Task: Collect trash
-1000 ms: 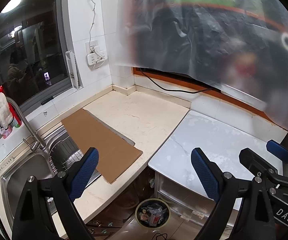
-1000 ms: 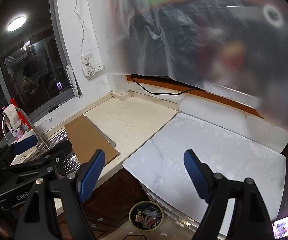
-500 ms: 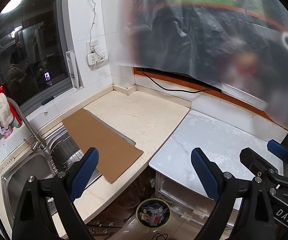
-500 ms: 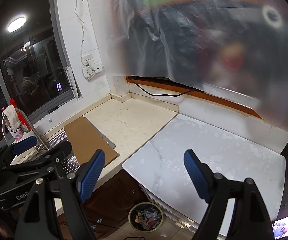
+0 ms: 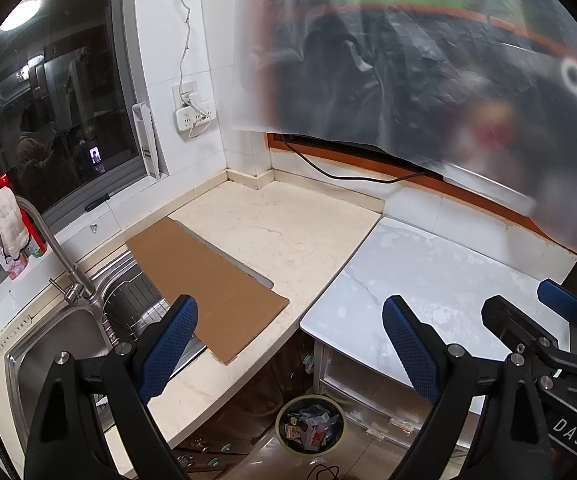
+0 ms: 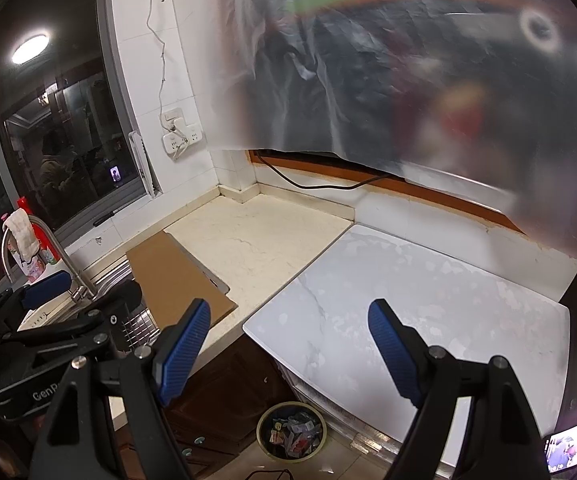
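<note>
A round trash bin [image 5: 310, 426] stands on the floor below the counter gap and holds several wrappers; the right wrist view also shows the bin [image 6: 292, 430]. A flat brown cardboard sheet [image 5: 204, 280] lies across the sink's edge and the beige counter [image 5: 288, 236]. My left gripper [image 5: 288, 320] hangs open above the counter's front edge, nothing between its fingers. My right gripper [image 6: 288, 316] is open too, over the white marble top [image 6: 428, 300], holding nothing. Both grippers float well above the bin, side by side.
A steel sink [image 5: 48, 360] with a faucet [image 5: 48, 248] and a draped cloth sits at the left. A plastic sheet [image 5: 428, 60] hangs over the back wall, with a black cable [image 5: 328, 174] beneath it. A wall socket [image 5: 192, 114] is beside the dark window.
</note>
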The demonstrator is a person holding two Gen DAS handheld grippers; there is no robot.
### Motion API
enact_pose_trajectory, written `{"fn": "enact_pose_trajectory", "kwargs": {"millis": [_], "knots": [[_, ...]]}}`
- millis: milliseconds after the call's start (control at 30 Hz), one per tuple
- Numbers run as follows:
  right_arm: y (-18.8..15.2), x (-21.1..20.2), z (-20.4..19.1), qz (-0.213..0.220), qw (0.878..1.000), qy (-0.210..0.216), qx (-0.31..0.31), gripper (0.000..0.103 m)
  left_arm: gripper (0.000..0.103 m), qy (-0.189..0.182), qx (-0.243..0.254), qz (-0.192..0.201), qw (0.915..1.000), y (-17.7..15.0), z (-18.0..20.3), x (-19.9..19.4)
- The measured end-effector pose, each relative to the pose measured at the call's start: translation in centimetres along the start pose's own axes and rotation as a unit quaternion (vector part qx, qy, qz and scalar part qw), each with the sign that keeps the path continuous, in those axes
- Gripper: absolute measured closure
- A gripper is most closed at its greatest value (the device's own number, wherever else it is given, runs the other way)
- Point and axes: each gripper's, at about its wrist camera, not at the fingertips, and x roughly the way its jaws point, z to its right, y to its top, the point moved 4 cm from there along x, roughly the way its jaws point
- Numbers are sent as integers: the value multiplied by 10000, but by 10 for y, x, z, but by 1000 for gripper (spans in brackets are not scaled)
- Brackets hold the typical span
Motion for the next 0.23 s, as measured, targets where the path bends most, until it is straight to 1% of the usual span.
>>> {"fn": "enact_pose_trajectory", "kwargs": {"millis": [233], "knots": [[-4,0,-2,-34,10000,-45,41,21,10,-45,59,-87,9999,-5,-2,0]]}}
